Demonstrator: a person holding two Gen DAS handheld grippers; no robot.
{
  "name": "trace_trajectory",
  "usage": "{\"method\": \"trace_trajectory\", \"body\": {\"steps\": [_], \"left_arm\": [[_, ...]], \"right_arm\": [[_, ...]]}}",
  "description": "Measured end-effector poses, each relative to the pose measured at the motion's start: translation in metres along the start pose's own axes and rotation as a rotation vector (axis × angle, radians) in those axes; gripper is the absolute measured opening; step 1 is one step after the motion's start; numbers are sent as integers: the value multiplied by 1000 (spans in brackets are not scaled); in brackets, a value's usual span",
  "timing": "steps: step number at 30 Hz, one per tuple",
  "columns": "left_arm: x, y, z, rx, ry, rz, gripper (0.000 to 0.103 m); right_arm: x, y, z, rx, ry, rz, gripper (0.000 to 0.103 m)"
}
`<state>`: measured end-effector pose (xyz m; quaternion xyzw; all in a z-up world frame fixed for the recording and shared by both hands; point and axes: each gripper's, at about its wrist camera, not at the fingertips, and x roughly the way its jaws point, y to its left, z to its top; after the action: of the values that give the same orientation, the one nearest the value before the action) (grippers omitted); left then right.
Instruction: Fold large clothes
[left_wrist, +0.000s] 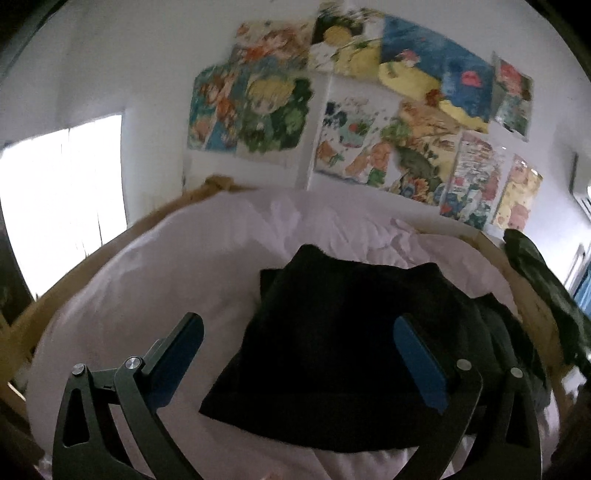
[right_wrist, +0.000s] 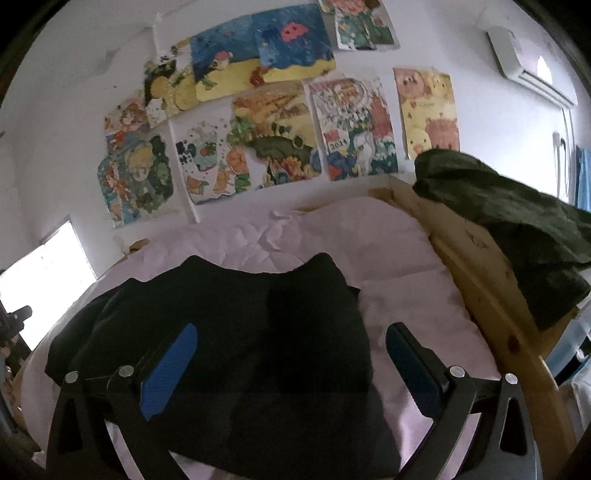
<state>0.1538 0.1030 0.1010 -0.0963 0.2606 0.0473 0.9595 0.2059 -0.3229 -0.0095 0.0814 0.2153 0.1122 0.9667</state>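
Note:
A black garment (left_wrist: 332, 332) lies folded on the pale pink bed sheet (left_wrist: 147, 266); the right wrist view shows the same black garment (right_wrist: 258, 332) on the sheet (right_wrist: 406, 266). My left gripper (left_wrist: 299, 325) hangs above its near part, jaws wide apart, blue pads bare, nothing between them. My right gripper (right_wrist: 291, 332) is likewise open over the garment's right half, touching nothing. A second dark green garment (right_wrist: 517, 221) is draped over the wooden bed rail (right_wrist: 480, 280) on the right, also seen as the green garment (left_wrist: 546, 295) at the right edge.
Colourful posters (left_wrist: 351, 110) cover the white wall behind the bed. A bright window (left_wrist: 62, 199) is at the left. An air conditioner (right_wrist: 524, 62) hangs high on the right. The wooden bed frame (left_wrist: 110, 236) rims the mattress.

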Motion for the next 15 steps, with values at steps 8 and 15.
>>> {"method": "trace_trajectory", "body": {"steps": [8,15], "left_arm": [[-36,-38,-24,147,-73,30,101],[-59,-59,-52,213,-100,-19,101]], "right_arm": [[-30,30,-11,-49,-60,3,103],[-63,59,-20,-107,-130,8,103]]}}
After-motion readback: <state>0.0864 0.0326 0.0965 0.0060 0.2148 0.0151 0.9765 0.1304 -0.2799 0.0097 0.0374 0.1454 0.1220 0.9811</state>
